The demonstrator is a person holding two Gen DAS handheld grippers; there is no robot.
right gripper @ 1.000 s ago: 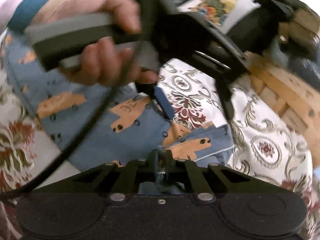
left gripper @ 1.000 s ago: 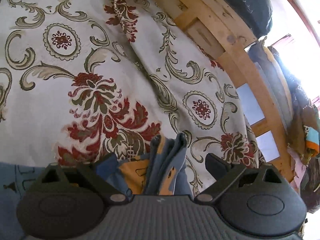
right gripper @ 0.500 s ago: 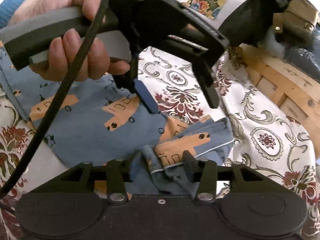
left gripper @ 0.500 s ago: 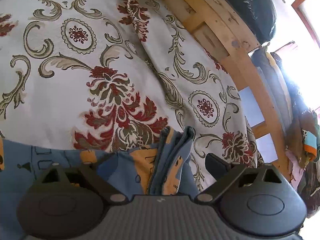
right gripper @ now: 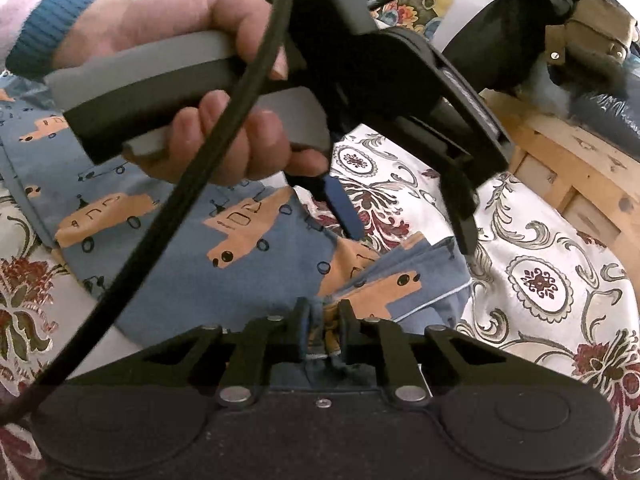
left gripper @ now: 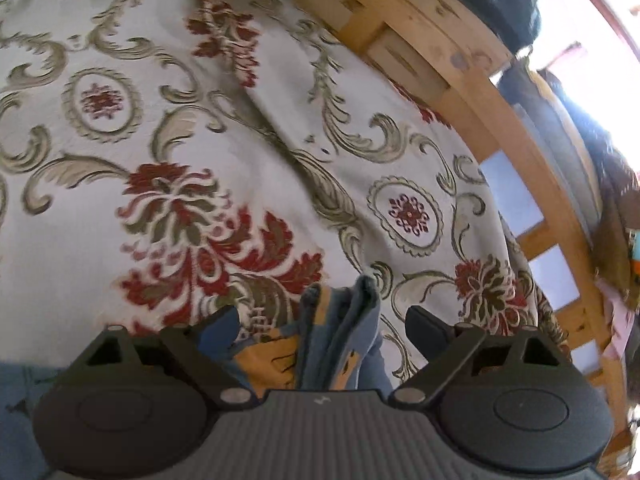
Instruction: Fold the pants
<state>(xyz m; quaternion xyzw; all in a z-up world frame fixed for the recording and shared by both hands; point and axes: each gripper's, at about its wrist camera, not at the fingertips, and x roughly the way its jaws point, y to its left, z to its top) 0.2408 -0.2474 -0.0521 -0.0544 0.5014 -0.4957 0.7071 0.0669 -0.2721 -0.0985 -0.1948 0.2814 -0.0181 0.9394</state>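
Blue pants (right gripper: 192, 280) printed with orange trucks lie spread on a floral bedspread (right gripper: 540, 280). My right gripper (right gripper: 323, 320) is shut on a bunched edge of the pants near the bottom of the right wrist view. A hand (right gripper: 224, 120) holds my left gripper (right gripper: 404, 224) just above the cloth, its fingers spread wide. In the left wrist view the left gripper (left gripper: 320, 316) stands open, with a folded ridge of the pants (left gripper: 340, 344) rising between the fingers, touching neither.
The bedspread (left gripper: 200, 120) covers the surface. A wooden frame (left gripper: 460, 64) runs along its far right edge, with dark bags (right gripper: 520, 32) beyond it. A black cable (right gripper: 200, 184) hangs across the right wrist view.
My right gripper, open half a second ago, has shut again on the pants edge. The left gripper stays open and has shifted slightly over the cloth.
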